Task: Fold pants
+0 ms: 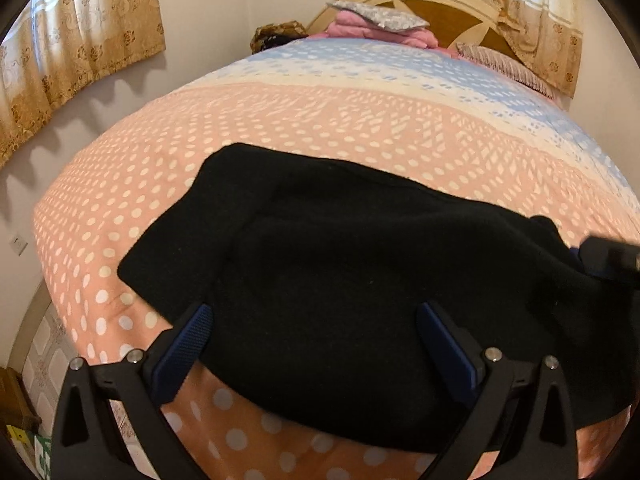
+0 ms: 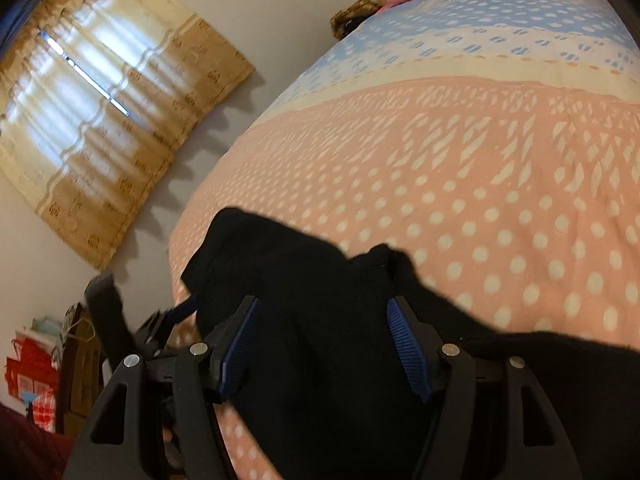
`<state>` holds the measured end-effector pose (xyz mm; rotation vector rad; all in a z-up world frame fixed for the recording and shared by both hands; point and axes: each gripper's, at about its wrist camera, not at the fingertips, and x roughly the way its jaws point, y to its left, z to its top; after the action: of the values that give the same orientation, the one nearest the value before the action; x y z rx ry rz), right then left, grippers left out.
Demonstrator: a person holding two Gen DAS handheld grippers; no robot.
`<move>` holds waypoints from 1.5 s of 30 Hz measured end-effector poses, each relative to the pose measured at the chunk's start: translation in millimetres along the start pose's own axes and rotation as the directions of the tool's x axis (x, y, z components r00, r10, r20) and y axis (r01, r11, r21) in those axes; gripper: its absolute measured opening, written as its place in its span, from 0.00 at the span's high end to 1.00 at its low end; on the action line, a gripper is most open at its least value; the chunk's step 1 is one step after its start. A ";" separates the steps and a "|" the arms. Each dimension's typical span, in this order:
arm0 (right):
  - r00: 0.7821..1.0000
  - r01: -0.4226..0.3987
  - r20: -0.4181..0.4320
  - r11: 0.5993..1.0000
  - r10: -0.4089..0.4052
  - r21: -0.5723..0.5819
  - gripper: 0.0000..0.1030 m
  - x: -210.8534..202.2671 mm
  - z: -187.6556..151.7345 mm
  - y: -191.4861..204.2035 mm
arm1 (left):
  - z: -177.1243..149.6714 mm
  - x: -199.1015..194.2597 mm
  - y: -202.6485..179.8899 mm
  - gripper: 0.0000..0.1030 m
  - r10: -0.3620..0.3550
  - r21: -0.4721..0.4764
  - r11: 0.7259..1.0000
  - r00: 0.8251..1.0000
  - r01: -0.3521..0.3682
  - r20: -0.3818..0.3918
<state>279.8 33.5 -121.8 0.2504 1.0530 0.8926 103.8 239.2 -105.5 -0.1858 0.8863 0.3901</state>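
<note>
Black pants [image 1: 340, 280] lie bunched in a wide heap near the front edge of the bed [image 1: 320, 120], which has a pink polka-dot cover. My left gripper [image 1: 316, 316] is open, its blue-padded fingers [image 1: 188, 344] spread just above the pants' near edge. In the right wrist view the pants [image 2: 320, 340] fill the lower middle. My right gripper [image 2: 324, 312] is open with the fabric between and under its fingers [image 2: 408, 344]. The right gripper also shows in the left wrist view at the far right [image 1: 612, 260], at the pants' right end. The left gripper shows in the right wrist view [image 2: 120, 320] at the left.
The bed cover turns cream and blue toward the headboard [image 1: 440, 8], where pink bedding and a grey pillow [image 1: 376, 20] are piled. Curtains [image 1: 80, 40] hang on the left wall. Red bags and boxes [image 2: 36, 368] stand on the floor left of the bed.
</note>
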 end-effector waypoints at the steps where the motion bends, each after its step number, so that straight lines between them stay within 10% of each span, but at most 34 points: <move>1: 1.000 0.000 -0.016 1.000 0.000 -0.013 0.35 0.4 0.1 1.9 | 0.6 -0.1 -3.2 0.00 -0.008 -0.002 1.000 1.000 0.008 -0.004; 7: 1.000 0.017 0.008 1.000 -0.017 -0.007 0.35 8.8 25.0 -9.0 | -5.2 1.8 -20.5 0.00 0.007 0.031 0.999 1.000 -0.008 0.019; 16: 0.979 -0.038 -0.202 0.995 0.018 -0.096 0.35 28.7 13.7 6.4 | -6.5 4.4 -19.4 0.00 -0.006 0.034 0.999 1.000 0.005 0.014; 23: 0.989 -0.136 -0.033 0.982 0.141 0.128 0.35 41.3 28.2 -25.5 | -7.3 4.4 -19.5 0.00 -0.009 0.042 0.999 1.000 0.008 0.012; 29: 0.974 -0.155 -0.171 0.988 0.151 -0.009 0.33 42.2 19.4 1.8 | -8.8 5.0 -20.8 0.00 -0.002 0.046 0.999 1.000 0.001 0.024; 36: 0.975 -0.208 -0.052 0.966 0.218 0.152 0.31 57.0 39.4 -21.6 | -9.3 6.0 -20.9 0.00 -0.001 0.054 0.999 1.000 0.000 0.026; 39: 0.983 -0.183 0.013 0.967 0.184 0.178 0.40 33.9 47.9 -43.3 | -9.9 6.6 -21.0 0.00 -0.004 0.067 0.998 1.000 0.002 0.029; 41: 0.982 -0.183 0.007 0.956 0.187 0.228 0.69 27.7 51.6 -61.0 | -9.3 7.4 -21.1 0.00 -0.005 0.068 0.998 1.000 0.003 0.025; 45: 0.995 -0.084 -0.028 0.973 0.092 0.216 0.71 20.1 49.5 -72.0 | -11.3 6.4 -20.7 0.00 -0.006 0.076 0.997 0.999 0.003 0.039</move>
<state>362.2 13.5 -151.1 0.4658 1.1823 0.8661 107.7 218.4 -117.6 -0.1103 0.8603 0.3543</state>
